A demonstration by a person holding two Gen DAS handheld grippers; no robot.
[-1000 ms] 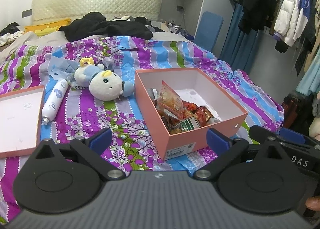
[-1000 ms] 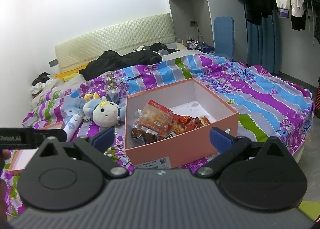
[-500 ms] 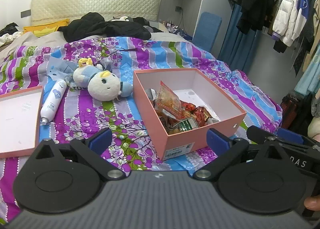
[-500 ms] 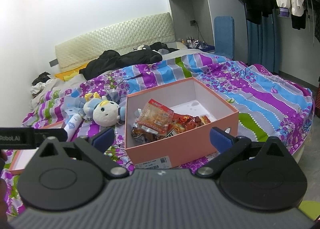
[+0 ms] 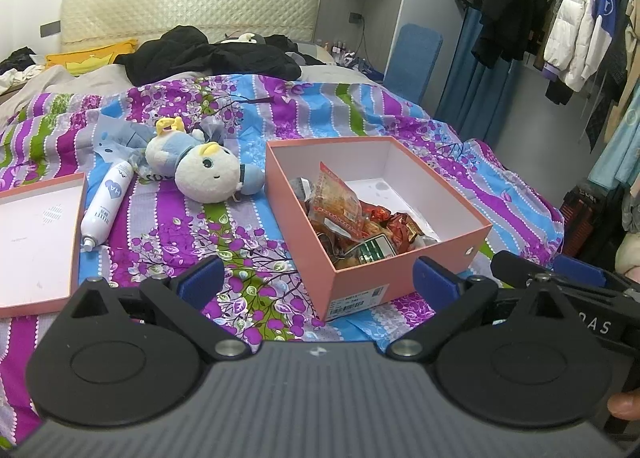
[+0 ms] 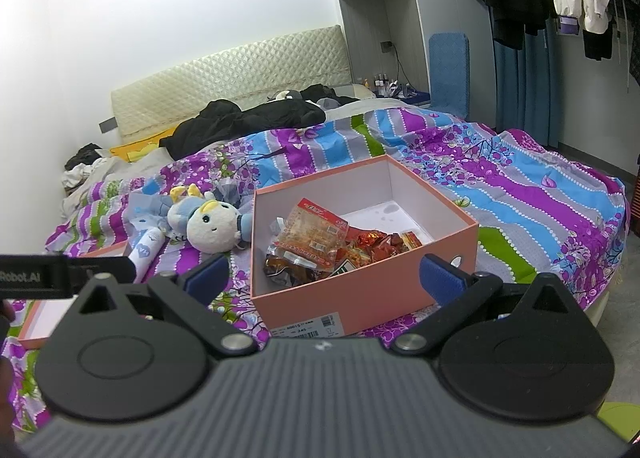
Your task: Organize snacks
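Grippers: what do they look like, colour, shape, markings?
Both match: the left gripper and right gripper each have blue ribbed finger pads on black linkage arms, round black discs at the sides and a grey ribbed body. White lettering marks the side bars.

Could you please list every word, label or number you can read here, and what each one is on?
"Robot.AI": left gripper's side, seen from the right wrist.
"245": barcode sticker on the pink box; its other digits are blurred.
"HA": white bottle; smaller print is unreadable.
Snack packets: print too small.

snack packets [image 5: 352,222] heaped in open pink box [image 5: 404,278] on bed.
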